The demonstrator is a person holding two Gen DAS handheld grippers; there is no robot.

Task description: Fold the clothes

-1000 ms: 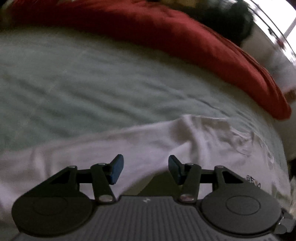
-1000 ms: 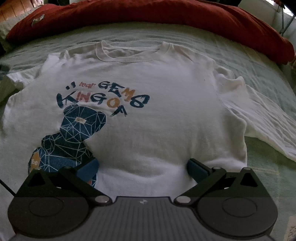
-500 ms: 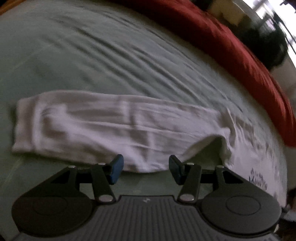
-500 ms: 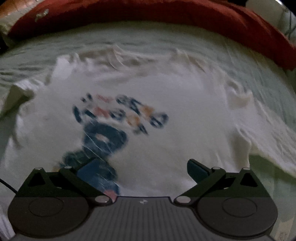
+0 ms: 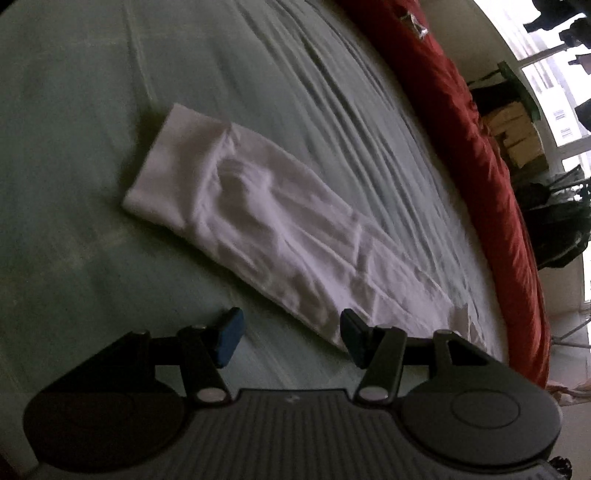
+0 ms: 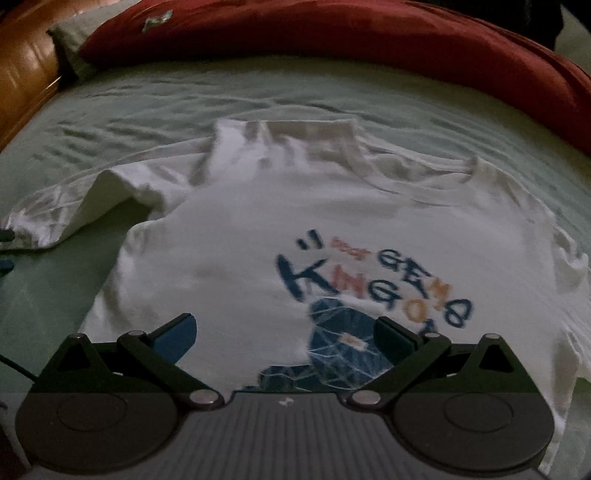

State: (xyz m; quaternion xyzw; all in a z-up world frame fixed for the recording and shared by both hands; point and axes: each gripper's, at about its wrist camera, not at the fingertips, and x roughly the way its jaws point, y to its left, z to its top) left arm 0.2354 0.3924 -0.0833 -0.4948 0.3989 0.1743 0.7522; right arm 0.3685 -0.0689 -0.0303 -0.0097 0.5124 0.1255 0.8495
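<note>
- Left gripper (image 5: 290, 341): jaws spread apart, nothing between the blue pads. It sits low over the pale green bedsheet (image 5: 74, 184); its right pad is just beside the near edge of the sleeve, and contact cannot be confirmed.
- Right gripper (image 6: 284, 341): jaws spread wide, released, holding nothing. It sits above the lower front of the shirt, with the blue printed figure (image 6: 343, 347) between and just beyond its pads.
- White long-sleeved shirt (image 6: 258, 229): lies front up on the bedsheet, collar at the far side, hem toward the gripper. Chest print reads partly "GEMS" and "KING", in blue and orange; the view is blurred.
- Left sleeve (image 5: 258, 221): stretched flat across the sheet in the left wrist view, cuff at the far left, running near and right toward the body. Surface shows shallow creases.
- Red blanket (image 6: 332, 33): bunched along the far edge of the bed, well apart from the shirt.
- Wooden bed frame (image 6: 22, 74): visible at far left in the right wrist view.
- Window (image 5: 565, 85): bright, far right in the left wrist view.
</note>
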